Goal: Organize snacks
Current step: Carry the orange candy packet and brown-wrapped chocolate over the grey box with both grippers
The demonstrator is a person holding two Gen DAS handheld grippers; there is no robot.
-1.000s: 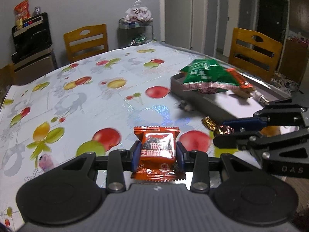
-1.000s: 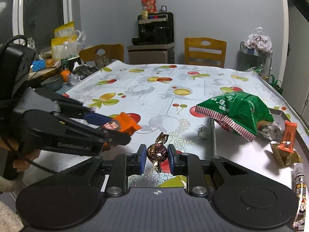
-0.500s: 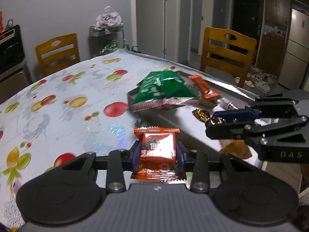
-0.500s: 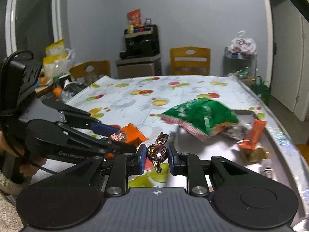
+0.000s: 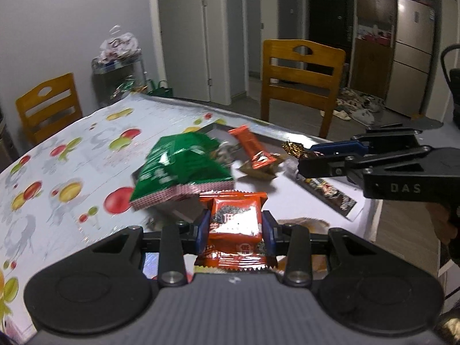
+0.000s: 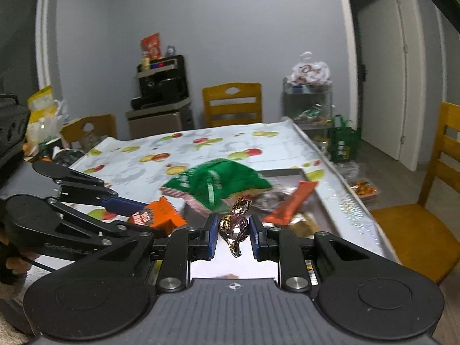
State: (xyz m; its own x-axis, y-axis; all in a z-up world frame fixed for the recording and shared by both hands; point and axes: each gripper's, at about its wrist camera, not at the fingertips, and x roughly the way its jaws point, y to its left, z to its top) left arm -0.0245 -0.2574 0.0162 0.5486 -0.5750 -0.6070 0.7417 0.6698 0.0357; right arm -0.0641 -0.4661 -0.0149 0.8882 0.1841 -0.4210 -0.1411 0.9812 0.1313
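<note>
Our left gripper [image 5: 234,227] pinches an orange snack packet [image 5: 233,224] between narrowed fingers, above the near edge of the tray [image 5: 313,201]. Our right gripper [image 6: 232,231] clamps a brown foil candy [image 6: 234,224] over the same tray, beside the green bag [image 6: 215,181].

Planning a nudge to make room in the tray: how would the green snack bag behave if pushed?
The green snack bag looks puffy, so probably light and would slide easily. Its crinkled film would likely dent rather than resist. It overhangs the tray edge, so it may tip out.
</note>
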